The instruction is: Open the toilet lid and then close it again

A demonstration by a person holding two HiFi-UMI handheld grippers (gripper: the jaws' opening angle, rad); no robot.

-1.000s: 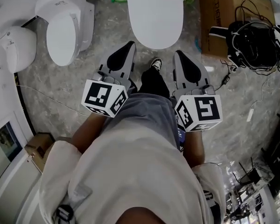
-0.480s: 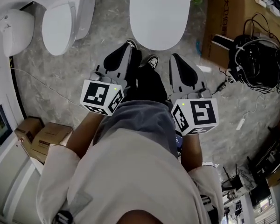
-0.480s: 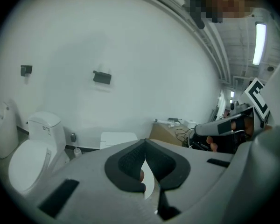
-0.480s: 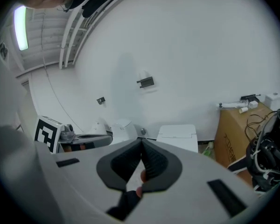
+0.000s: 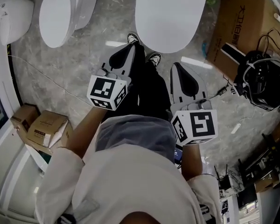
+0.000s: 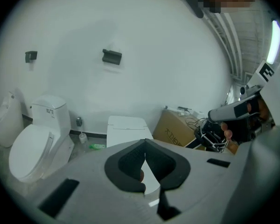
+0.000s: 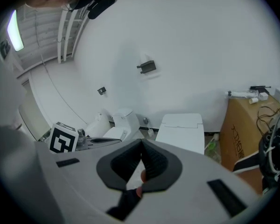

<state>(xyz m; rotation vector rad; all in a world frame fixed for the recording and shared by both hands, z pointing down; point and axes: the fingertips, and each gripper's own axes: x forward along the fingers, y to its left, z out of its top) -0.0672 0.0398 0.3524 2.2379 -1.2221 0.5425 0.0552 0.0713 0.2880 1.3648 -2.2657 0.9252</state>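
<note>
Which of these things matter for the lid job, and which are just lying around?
For the job: the closed toilet lid; left gripper and right gripper, both shut.
Lying about: second toilet, large cardboard box, black cables, small cardboard boxes.

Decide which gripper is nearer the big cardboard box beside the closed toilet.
Right. The right gripper sits left of the cardboard box; the left gripper lies farther left, beyond the person's leg.
</note>
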